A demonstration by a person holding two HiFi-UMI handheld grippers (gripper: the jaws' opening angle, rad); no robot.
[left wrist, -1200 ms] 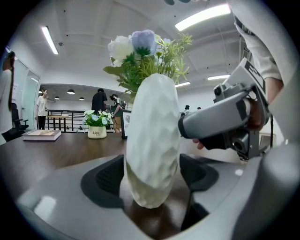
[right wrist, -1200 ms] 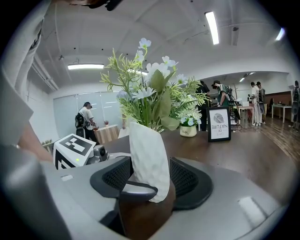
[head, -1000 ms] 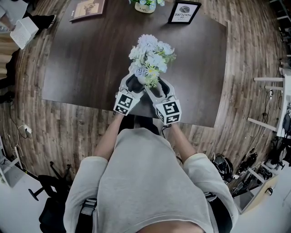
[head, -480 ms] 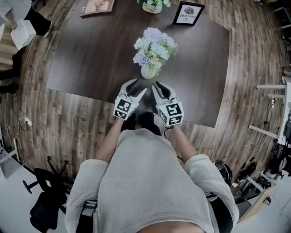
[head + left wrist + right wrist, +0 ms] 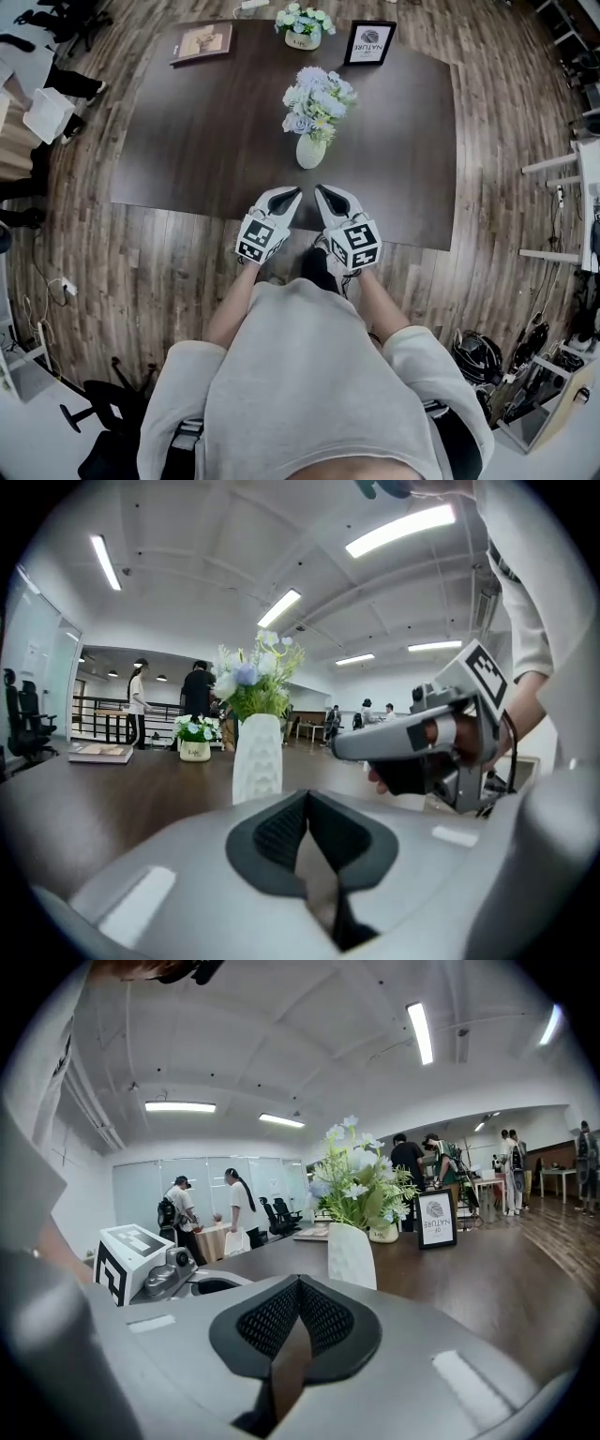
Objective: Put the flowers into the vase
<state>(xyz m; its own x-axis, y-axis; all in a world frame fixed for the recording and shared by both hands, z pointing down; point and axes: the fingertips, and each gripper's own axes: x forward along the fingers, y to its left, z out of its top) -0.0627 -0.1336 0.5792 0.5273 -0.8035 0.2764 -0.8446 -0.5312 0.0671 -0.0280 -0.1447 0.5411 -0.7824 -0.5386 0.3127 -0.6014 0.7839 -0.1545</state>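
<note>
Side by side, tipped slightly down, left gripper (image 5: 294, 193) and right gripper (image 5: 320, 190) have just pressed their fingers together, empty. Beyond the fingers, pale, perhaps artificial flowers (image 5: 319, 97) fill the white vase (image 5: 310, 151).

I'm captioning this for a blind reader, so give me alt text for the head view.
Seen from above, a white vase of pale flowers stands upright on a dark table. The left gripper and right gripper, both just closed and empty, point toward it from the table's near edge without touching it.
</note>
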